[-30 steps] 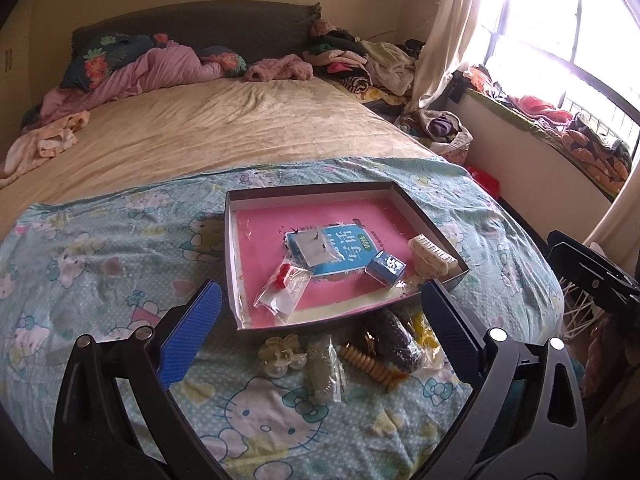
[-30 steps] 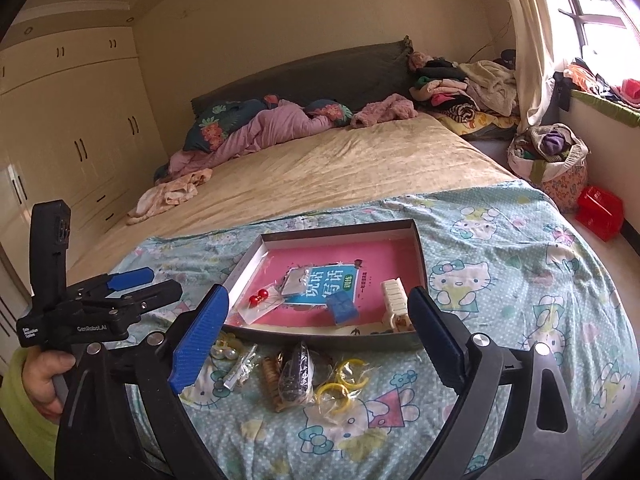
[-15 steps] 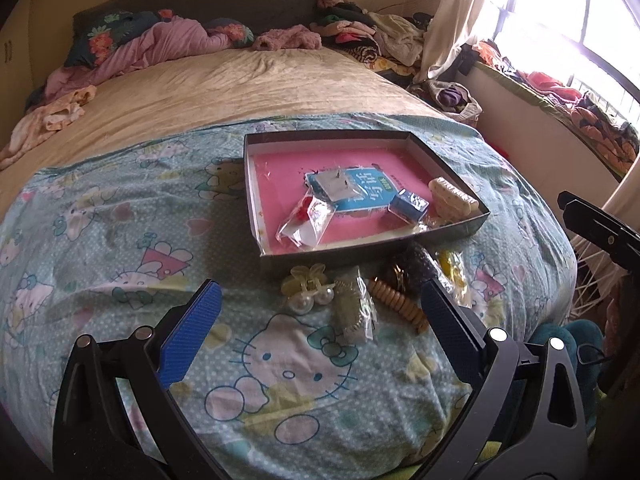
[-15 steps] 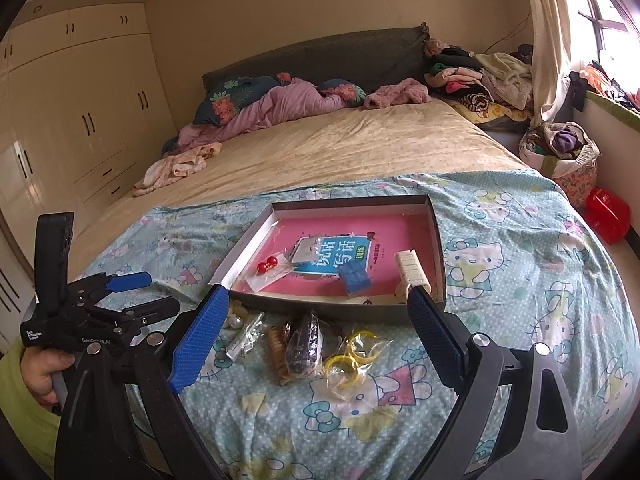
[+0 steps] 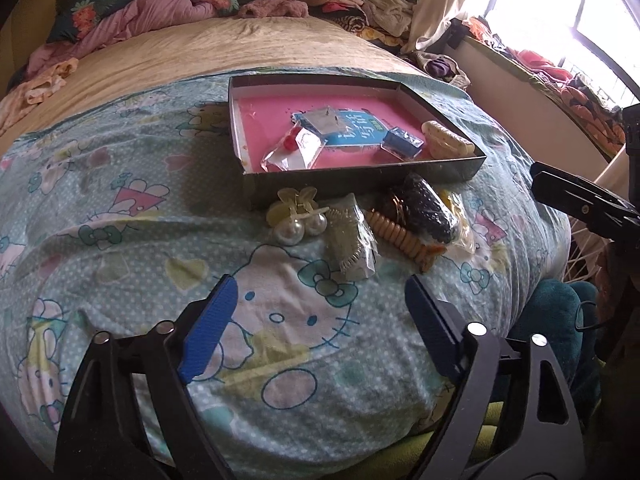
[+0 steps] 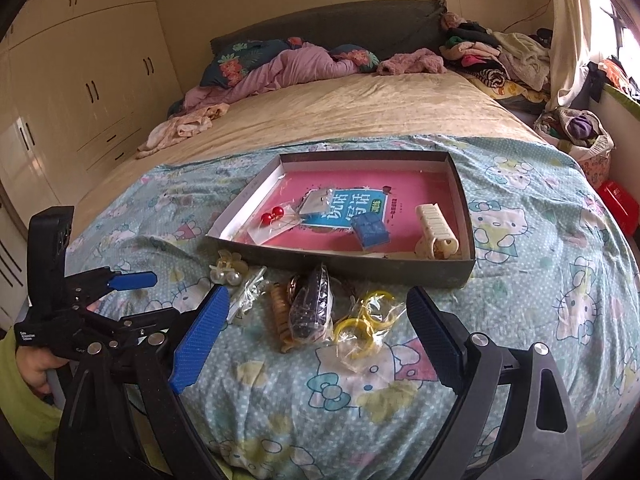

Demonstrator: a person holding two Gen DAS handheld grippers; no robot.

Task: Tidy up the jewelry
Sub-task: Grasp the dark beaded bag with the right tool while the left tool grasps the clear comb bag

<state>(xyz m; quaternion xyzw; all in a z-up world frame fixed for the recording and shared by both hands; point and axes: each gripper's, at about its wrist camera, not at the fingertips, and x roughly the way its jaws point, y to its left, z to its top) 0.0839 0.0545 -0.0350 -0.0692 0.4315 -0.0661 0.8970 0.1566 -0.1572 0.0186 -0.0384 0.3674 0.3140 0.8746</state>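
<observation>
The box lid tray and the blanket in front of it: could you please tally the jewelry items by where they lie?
In the box lid tray: 4
On the blanket in front of it: 5
Total: 9

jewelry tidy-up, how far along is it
Partly done: the tray already holds the red bead bag, blue box and cream clip. Nothing is in hand; both grippers are open. Left on the bedspread: pearl clip, yellow rings, dark pouch.

Right tongs (image 6: pixel 318 330) gape empty above bagged trinkets (image 6: pixel 312 308) beside the pink-lined tray (image 6: pixel 464 216).
</observation>
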